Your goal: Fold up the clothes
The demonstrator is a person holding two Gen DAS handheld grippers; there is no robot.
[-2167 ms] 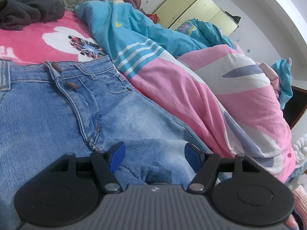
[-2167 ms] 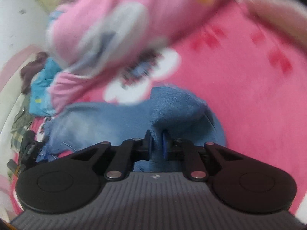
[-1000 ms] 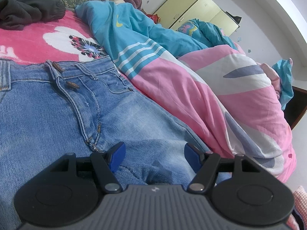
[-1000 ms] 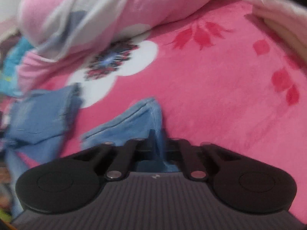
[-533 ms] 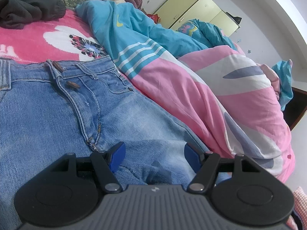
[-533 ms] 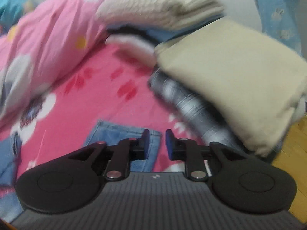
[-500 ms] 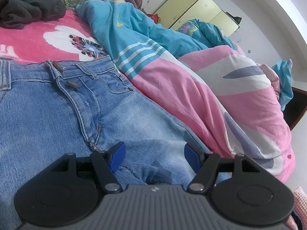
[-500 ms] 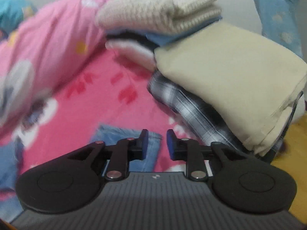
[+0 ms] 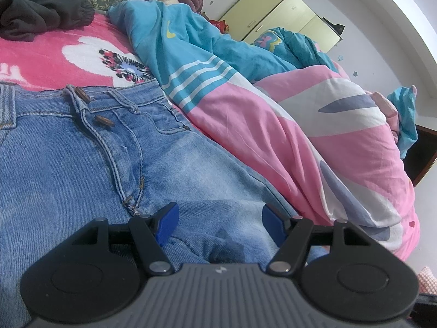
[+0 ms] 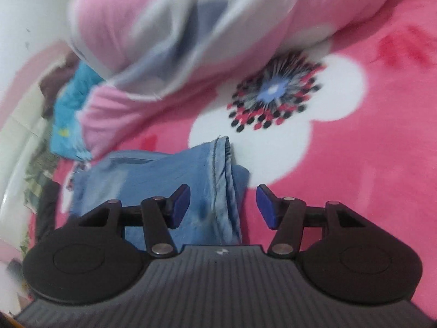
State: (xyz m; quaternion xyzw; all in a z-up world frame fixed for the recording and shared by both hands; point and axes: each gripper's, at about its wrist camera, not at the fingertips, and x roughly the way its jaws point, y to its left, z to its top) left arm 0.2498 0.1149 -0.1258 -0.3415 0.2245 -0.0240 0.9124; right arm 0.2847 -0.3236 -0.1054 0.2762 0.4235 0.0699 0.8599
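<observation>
A pair of light blue jeans [image 9: 82, 164] lies flat on the pink flowered blanket [image 9: 41, 54], waistband at the upper left. My left gripper [image 9: 218, 224] rests over the thigh area with its blue pads wide apart and only flat denim beneath them, so it is open. In the right wrist view a folded jeans leg [image 10: 169, 186] lies on the blanket [image 10: 368, 177]. My right gripper [image 10: 222, 207] hovers over that leg's seamed edge; its jaws are opening, the pads stand clear of the cloth and grip nothing.
A bunched pink, white and blue duvet [image 9: 314, 136] runs along the right of the jeans and fills the top of the right wrist view [image 10: 177, 27]. Dark clothes [image 9: 41, 16] and pillows lie at the far end. Yellow cabinets [image 9: 286, 13] stand by the wall.
My right gripper let go of the jeans leg and its jaws spread apart. It swung away toward the stack of folded clothes, then back over the leg. The left gripper stayed still.
</observation>
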